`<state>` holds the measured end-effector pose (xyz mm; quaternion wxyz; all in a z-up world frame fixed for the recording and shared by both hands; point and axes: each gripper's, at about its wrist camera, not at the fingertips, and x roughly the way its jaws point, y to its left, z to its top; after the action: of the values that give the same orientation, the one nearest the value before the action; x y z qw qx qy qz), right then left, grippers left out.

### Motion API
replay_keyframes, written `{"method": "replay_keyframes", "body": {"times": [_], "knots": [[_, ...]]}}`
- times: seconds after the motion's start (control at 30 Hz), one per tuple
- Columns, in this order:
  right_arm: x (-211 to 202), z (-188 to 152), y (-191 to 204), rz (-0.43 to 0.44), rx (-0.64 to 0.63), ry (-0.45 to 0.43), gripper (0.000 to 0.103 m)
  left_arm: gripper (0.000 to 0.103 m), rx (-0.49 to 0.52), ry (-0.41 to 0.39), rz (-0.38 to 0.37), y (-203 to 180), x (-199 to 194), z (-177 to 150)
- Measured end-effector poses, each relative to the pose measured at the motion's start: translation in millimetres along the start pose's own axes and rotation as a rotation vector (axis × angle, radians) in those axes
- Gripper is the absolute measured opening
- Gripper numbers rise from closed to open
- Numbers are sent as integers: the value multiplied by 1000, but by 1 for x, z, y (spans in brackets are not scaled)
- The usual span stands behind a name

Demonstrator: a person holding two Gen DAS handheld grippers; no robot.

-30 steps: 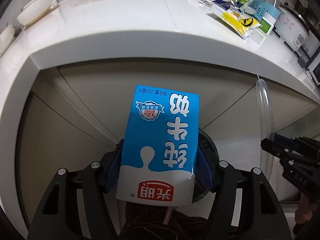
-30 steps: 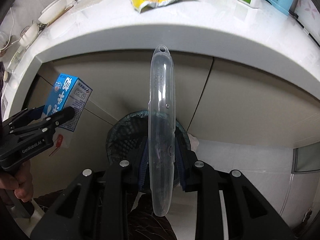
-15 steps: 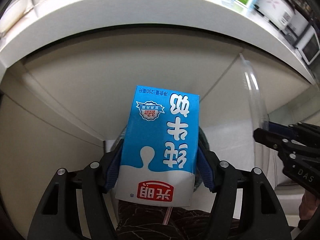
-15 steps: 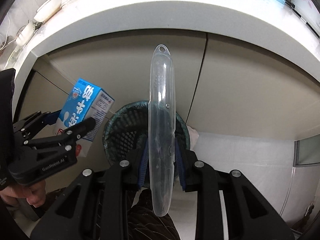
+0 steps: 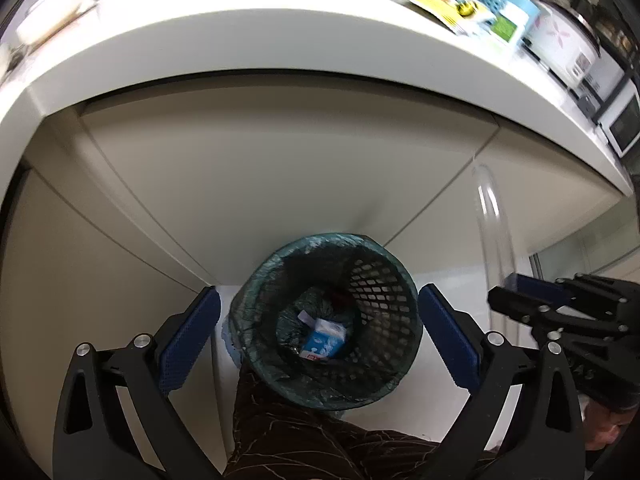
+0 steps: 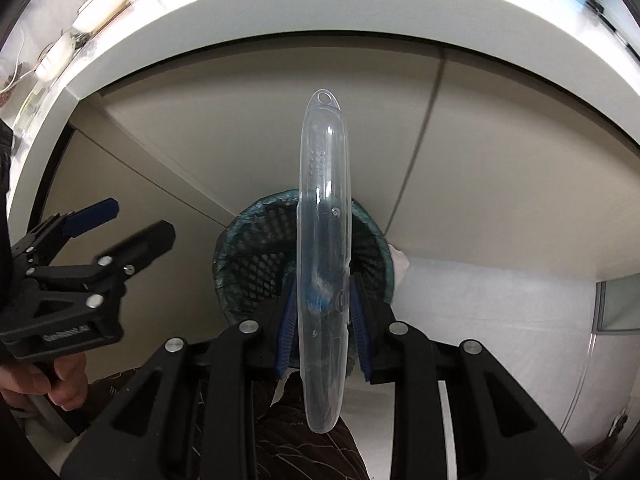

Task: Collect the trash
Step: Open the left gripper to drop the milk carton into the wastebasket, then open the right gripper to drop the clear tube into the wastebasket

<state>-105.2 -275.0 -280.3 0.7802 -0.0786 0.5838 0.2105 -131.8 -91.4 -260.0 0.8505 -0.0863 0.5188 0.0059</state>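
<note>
A dark mesh trash bin (image 5: 384, 280) with a green liner stands on the floor below the counter. The blue milk carton (image 5: 323, 343) lies at its bottom. My left gripper (image 5: 318, 336) is open and empty right above the bin; it also shows in the right wrist view (image 6: 120, 224). My right gripper (image 6: 323, 316) is shut on a long clear plastic case (image 6: 324, 216), held upright over the bin (image 6: 256, 248). The case (image 5: 494, 232) and the right gripper (image 5: 520, 300) show at the right of the left wrist view.
A white counter (image 5: 280, 40) overhangs beige cabinet doors (image 5: 260, 168). On it lie a yellow wrapper (image 5: 436, 4), a blue basket (image 5: 508, 4) and a rice cooker (image 5: 560, 44). White dishes (image 6: 100, 8) sit at the counter's left. A brown patterned cloth (image 5: 312, 440) is below the bin.
My left gripper has opened and the milk carton has dropped into the bin. My right gripper still holds the clear case and has moved closer over the bin.
</note>
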Motion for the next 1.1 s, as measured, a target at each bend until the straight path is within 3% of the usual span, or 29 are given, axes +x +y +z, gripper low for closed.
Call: {"method": "replay_keyframes", "body": {"times": [0.43,0.77,1.0,1.1], "knots": [[33,18,34,28,-87,62,25,97,-69,22,27,32,-4,-2],[37,22,29,7,-83,93,26,97,-75,54,34,38,1,-3],[28,24,27,-18,-57,58,56,97,-79,54,32,38,2,-2],[14,23,21,-51,-45,15,73,97,-72,39,29,36,-3,1]]}}
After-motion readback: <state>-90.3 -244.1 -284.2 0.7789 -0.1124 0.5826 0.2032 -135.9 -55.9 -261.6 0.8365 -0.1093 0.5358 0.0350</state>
